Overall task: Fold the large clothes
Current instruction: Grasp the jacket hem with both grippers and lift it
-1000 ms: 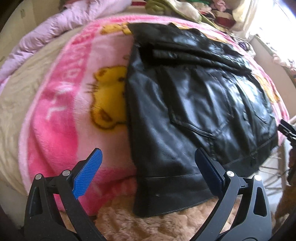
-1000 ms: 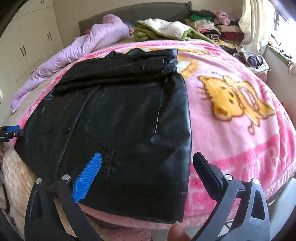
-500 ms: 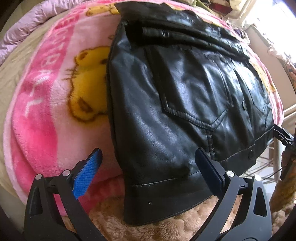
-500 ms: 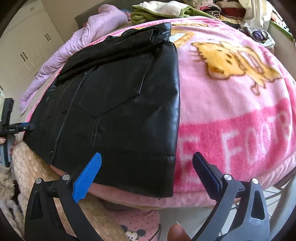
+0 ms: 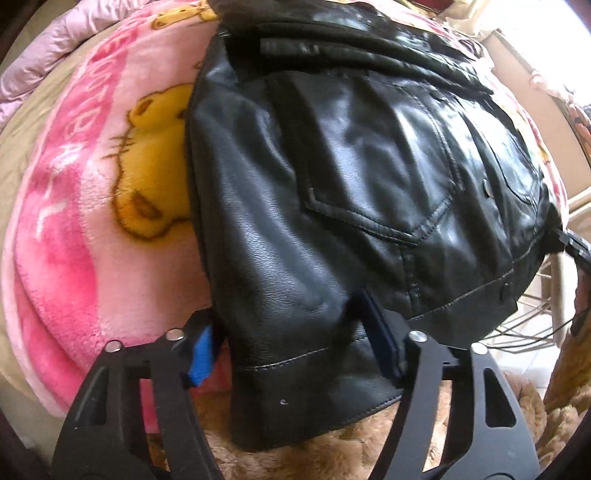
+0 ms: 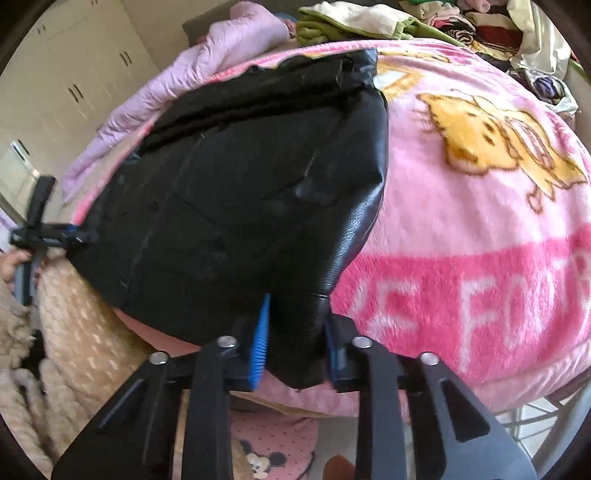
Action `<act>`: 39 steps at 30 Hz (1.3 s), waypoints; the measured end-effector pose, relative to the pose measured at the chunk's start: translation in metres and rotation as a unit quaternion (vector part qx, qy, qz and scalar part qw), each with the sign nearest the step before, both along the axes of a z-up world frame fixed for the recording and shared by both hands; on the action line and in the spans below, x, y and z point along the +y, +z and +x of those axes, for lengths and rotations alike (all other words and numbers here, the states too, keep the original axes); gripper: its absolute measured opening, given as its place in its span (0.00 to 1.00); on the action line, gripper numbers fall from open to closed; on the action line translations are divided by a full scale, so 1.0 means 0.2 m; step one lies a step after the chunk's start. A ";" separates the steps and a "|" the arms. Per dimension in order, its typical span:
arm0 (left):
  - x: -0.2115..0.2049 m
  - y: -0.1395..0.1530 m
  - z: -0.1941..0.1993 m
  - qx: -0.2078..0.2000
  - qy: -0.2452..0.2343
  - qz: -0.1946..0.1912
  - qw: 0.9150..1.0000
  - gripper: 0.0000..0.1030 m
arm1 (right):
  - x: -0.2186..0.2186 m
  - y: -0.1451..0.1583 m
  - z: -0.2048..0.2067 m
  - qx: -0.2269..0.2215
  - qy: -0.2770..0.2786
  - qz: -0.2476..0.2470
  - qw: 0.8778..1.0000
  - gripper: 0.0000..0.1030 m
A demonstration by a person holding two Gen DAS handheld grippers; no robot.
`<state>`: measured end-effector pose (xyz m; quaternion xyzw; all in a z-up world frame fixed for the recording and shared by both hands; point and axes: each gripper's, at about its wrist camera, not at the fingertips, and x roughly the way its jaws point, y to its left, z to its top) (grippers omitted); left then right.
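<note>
A black leather jacket [image 5: 351, 184] lies flat on a pink cartoon blanket [image 5: 85, 229], sleeves folded in, hem toward me. My left gripper [image 5: 291, 343] is shut on the jacket's left hem corner, the leather bunched between its blue pads. In the right wrist view the jacket [image 6: 240, 192] fills the left half, and my right gripper [image 6: 295, 339] is shut on its right hem corner. The left gripper also shows in the right wrist view [image 6: 48, 236] at the jacket's far hem corner.
A lilac quilt [image 6: 207, 62] and a pile of clothes [image 6: 369, 22] lie at the bed's far end. A beige fluffy blanket [image 6: 74, 332] hangs off the near edge. White cupboards [image 6: 74, 74] stand left. A wire rack [image 5: 535, 314] stands by the bed.
Both grippers moved forward to the hem and went from wide open to shut on the jacket's two bottom corners.
</note>
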<state>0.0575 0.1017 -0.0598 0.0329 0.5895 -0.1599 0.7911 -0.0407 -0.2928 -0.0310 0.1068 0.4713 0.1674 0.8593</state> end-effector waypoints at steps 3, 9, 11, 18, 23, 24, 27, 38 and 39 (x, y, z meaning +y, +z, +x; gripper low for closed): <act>-0.02 0.01 -0.02 -0.009 -0.008 0.003 1.000 0.43 | -0.02 0.11 -0.01 -0.039 -0.002 0.035 0.999 0.15; 0.00 0.08 -0.05 -0.051 0.002 -0.018 0.999 0.09 | -0.02 0.31 0.01 -0.102 -0.008 0.045 0.994 0.14; 0.02 0.14 -0.07 -0.066 0.007 -0.050 0.997 0.06 | -0.03 0.36 0.03 -0.120 -0.008 0.052 0.991 0.14; 0.07 0.38 -0.06 -0.127 0.032 -0.117 0.984 0.06 | -0.10 0.45 0.09 -0.156 -0.032 0.083 0.984 0.13; 0.08 0.49 -0.01 -0.158 0.060 -0.155 0.973 0.06 | -0.18 0.49 0.14 -0.159 -0.063 0.115 0.978 0.11; 0.09 0.50 -0.01 -0.162 0.065 -0.160 0.971 0.06 | -0.18 0.49 0.16 -0.160 -0.068 0.120 0.977 0.11; 0.12 0.54 0.03 -0.171 0.083 -0.177 0.966 0.06 | -0.23 0.52 0.19 -0.162 -0.081 0.137 0.974 0.10; 0.14 0.70 0.16 -0.197 0.108 -0.194 0.955 0.07 | -0.25 0.60 0.30 -0.170 -0.107 0.159 0.967 0.10; 0.15 0.70 0.17 -0.198 0.111 -0.195 0.954 0.08 | -0.25 0.60 0.32 -0.170 -0.109 0.162 0.966 0.10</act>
